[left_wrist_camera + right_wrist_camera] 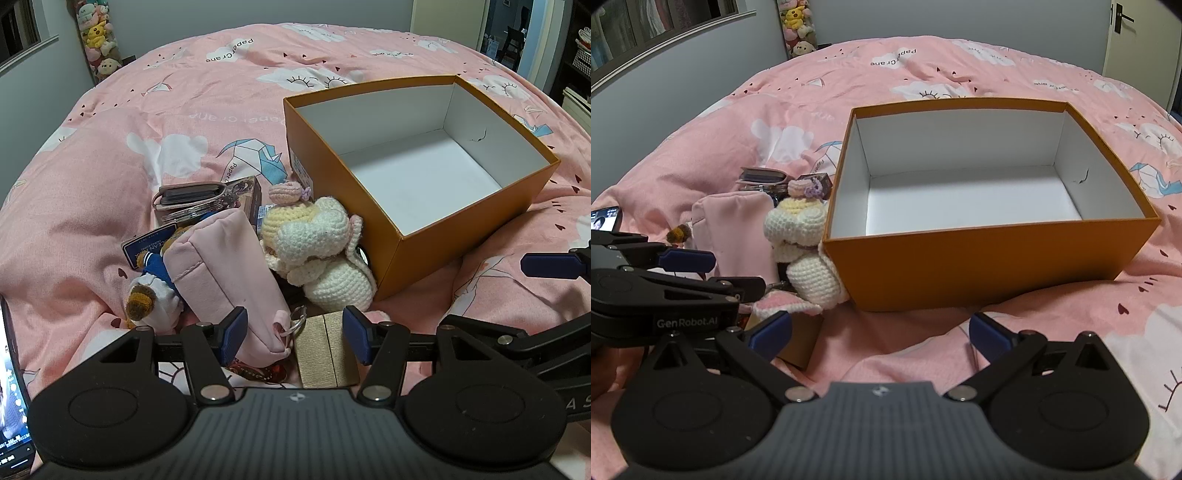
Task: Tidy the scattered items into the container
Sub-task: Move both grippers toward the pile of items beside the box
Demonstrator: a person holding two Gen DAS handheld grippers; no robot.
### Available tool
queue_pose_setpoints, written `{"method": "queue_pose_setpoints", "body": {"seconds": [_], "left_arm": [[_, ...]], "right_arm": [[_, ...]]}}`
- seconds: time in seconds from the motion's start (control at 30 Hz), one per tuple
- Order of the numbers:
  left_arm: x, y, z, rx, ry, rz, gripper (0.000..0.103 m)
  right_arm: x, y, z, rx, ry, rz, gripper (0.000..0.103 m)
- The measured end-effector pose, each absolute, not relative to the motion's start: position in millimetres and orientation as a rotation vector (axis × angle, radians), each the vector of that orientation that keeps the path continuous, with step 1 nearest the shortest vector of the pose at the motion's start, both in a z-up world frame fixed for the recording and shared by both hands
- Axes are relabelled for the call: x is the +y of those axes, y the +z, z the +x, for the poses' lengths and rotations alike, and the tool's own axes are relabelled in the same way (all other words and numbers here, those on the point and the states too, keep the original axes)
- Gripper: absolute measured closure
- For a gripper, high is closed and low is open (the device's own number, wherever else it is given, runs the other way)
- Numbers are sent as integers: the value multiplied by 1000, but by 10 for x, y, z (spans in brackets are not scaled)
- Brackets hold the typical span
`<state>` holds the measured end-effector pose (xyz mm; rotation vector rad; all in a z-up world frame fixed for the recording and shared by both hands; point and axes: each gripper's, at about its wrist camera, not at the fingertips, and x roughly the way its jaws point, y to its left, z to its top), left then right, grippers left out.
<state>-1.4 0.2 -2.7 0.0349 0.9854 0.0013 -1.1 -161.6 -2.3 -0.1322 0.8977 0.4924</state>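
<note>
An empty orange box (461,243) (960,266), white inside, sits on the pink bedspread. Against its left side lie a cream crocheted doll (317,240) (805,236), a pink pouch (221,266) (731,221), a small bear in blue (151,291), a wallet (188,195), a dark little box (247,195) and a gold box (325,354). My left gripper (293,334) is open, with the pouch's corner, a key ring and the gold box between its fingers. My right gripper (881,332) is wide open over bare bedspread in front of the box, with nothing in it.
A lit phone (11,387) (605,221) lies at the far left. The bedspread (110,166) is rumpled and rises left of the pile. Plush toys (98,37) hang on the back wall. The two grippers are close side by side.
</note>
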Motion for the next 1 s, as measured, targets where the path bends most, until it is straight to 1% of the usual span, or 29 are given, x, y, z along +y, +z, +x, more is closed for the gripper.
{"method": "queue_pose_setpoints", "body": {"seconds": [0.47,0.77,0.9,1.0], "left_arm": [[5,-32,-15,986,3,36,36],[43,-43,-44,992,5,31,39],[51,-37,-51,994,9,31,40],[54,-17,-33,989,7,27,40]], "right_arm": [[-1620,-45,-5,910,500,-124,1],[-1613,-57,19,920,513,-121,2],[-1586,-52,29,921,532,-131,6],[-1558,-38,36,915,555,-139,12]]}}
